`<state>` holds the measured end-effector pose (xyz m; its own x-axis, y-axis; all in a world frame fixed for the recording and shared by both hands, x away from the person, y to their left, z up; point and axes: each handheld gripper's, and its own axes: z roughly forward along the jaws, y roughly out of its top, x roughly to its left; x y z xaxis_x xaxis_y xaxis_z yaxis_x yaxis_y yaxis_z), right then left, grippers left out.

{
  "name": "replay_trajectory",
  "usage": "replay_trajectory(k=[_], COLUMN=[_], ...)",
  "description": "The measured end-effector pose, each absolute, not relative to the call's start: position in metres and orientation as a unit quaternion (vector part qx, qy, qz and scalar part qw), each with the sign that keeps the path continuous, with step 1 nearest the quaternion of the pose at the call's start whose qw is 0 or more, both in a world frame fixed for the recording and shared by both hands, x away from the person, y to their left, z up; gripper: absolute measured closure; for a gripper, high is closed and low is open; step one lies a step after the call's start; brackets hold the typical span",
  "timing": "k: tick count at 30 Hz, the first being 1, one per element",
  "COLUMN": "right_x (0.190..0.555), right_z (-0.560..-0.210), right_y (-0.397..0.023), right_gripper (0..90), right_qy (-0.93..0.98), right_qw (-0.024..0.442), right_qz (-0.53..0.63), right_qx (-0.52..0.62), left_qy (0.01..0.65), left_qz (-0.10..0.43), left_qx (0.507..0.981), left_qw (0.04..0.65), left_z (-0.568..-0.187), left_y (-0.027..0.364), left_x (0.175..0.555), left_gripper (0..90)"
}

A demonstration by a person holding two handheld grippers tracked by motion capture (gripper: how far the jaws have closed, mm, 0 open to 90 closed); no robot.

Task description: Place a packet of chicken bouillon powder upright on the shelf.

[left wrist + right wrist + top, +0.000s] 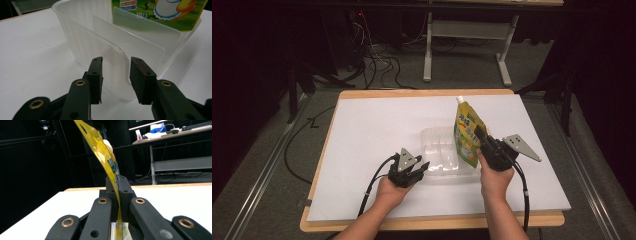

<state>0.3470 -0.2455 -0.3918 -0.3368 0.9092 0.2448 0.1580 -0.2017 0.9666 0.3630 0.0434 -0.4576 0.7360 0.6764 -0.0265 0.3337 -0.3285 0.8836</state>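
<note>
the left gripper (419,169) straddled the near rim tab of the clear plastic container (82,37), its jaws not yet pressing the plastic. the right gripper (484,139) was clamped on the edge of the yellow pouch (468,132), held upright over the container's right compartment on the white table (372,125)

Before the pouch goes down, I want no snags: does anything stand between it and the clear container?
Nothing visible does. The yellow pouch, pinched by the right gripper, hangs upright at the clear container. The left gripper straddles the near rim, away from the pouch.
</note>
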Motion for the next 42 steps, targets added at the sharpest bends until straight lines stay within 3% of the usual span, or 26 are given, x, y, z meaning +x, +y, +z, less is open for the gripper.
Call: replay_trajectory(k=[31,38,42], right_x=[0.332,0.335,0.336], right_z=[-0.403,-0.4,-0.396], right_y=[-0.246,-0.245,-0.244], right_gripper=[88.1,79.7,69.0], right_qy=[0.61,0.617,0.624], right_qw=[0.311,0.302,0.297], right_qz=[0.558,0.557,0.557], right_qx=[0.469,0.467,0.46], left_qy=[0.32,0.32,0.321], left_qz=[0.179,0.18,0.18], left_qx=[0.794,0.793,0.793], left_qw=[0.486,0.486,0.486], left_z=[-0.457,-0.457,-0.457], left_y=[0.043,0.043,0.043], left_x=[0.362,0.362,0.362], left_gripper=[65.2,65.2,65.2])
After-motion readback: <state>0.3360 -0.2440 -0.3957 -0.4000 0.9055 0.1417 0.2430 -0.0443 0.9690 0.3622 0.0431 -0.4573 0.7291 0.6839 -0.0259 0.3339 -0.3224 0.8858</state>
